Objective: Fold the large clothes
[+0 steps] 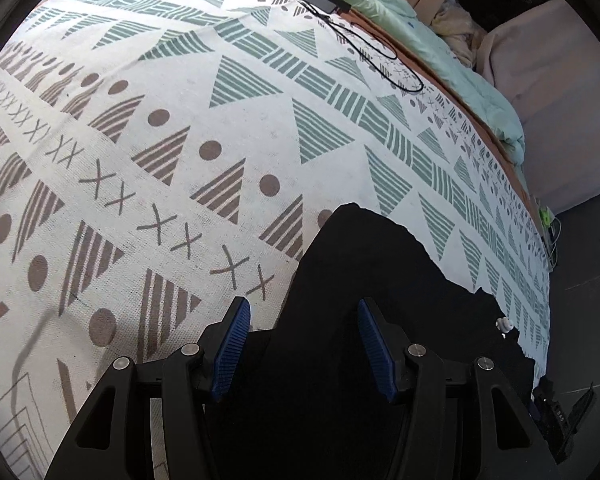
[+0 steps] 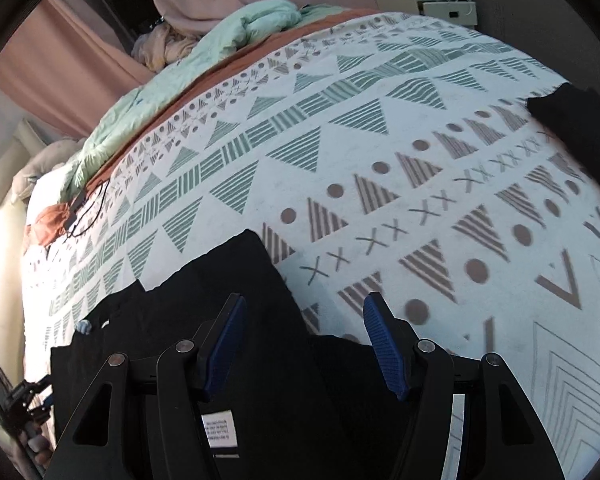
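My left gripper (image 1: 302, 312) and right gripper (image 2: 303, 308) gape wide, empty, over the black garment (image 1: 380, 272); positioned so I can pinch its edges for folding

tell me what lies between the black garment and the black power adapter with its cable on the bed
In the left wrist view, only patterned white bedspread lies between the black garment and the black power adapter; nothing else sits on that stretch.

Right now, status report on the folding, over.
Left gripper and right gripper open, over black garment. Garment flat on blanket. Cable far off, nothing blocking.
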The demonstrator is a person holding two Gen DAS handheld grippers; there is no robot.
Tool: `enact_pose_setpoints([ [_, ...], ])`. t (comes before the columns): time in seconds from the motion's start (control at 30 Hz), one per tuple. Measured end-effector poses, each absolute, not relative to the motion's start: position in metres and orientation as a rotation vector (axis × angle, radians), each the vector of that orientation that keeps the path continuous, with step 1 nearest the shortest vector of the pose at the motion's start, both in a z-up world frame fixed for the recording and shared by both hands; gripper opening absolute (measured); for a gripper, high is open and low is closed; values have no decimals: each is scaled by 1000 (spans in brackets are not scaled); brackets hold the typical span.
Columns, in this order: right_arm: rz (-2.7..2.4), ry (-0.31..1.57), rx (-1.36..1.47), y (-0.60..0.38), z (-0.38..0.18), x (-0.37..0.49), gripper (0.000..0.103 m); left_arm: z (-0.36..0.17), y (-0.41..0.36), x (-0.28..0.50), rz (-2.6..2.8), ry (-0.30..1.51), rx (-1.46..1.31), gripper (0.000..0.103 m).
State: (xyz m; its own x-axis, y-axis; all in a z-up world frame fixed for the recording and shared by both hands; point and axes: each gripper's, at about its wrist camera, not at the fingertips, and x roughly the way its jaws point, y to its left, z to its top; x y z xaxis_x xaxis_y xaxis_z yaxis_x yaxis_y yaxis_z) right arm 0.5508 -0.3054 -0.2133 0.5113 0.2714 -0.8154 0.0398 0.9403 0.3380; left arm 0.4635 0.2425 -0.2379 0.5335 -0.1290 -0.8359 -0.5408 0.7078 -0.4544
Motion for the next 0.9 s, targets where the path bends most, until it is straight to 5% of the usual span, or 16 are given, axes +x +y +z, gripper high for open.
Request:
enact_pose_setpoints([
  [0.07,148,1062,327,-300,-221,555,59,-236,240,465,265,994,-751,55],
  [0.1,156,1077,326,-297,-225,556,54,-234,238,467,245,991,-744,40],
  [0.17,187,1096,338,-293,-231,559,20,-235,236,470,237,1008,-728,20],
  [0.27,213,1049,310,-287,-226,557,5,-231,238,467,256,980,-717,7],
  [0.9,212,942,294,-267,-209,591,4,-216,244,478,315,868,-653,3],
])
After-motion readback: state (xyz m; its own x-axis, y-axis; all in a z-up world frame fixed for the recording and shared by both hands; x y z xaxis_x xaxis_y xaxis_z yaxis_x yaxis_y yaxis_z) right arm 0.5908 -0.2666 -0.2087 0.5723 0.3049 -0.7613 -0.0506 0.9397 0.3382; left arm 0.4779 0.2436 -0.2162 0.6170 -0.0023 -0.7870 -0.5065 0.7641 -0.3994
